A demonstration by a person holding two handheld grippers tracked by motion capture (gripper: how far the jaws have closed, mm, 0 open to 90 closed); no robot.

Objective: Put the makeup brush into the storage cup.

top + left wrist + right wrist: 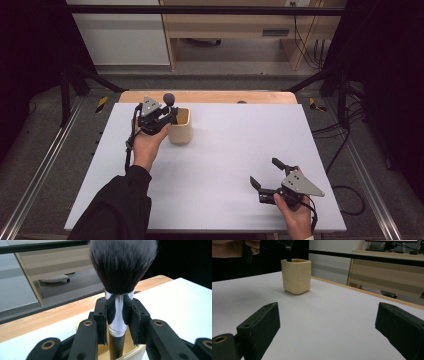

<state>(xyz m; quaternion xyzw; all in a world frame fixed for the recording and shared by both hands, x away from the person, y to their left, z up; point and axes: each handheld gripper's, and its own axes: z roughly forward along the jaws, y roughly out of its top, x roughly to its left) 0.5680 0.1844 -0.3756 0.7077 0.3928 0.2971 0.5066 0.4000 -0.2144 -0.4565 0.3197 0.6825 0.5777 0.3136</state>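
A makeup brush [122,267] with a dark bushy head and a silver ferrule stands upright, its black handle down inside a cream square cup [180,126]. My left gripper [119,312] is shut on the brush's ferrule, just above the cup's rim [130,352]. In the high view the left gripper [161,116] sits at the cup's left side, with the brush head [168,98] rising above it. The right gripper [268,173] rests near the table's front right with its jaws open and nothing between them. From the right gripper view the cup [296,276] stands ahead to the left, the brush handle [288,255] entering it.
The white tabletop [225,150] has a wooden strip [210,96] along its far edge. Metal frame rails run along both sides. Beyond the table stand a wooden desk [240,30] and trailing cables [345,150] on the right floor.
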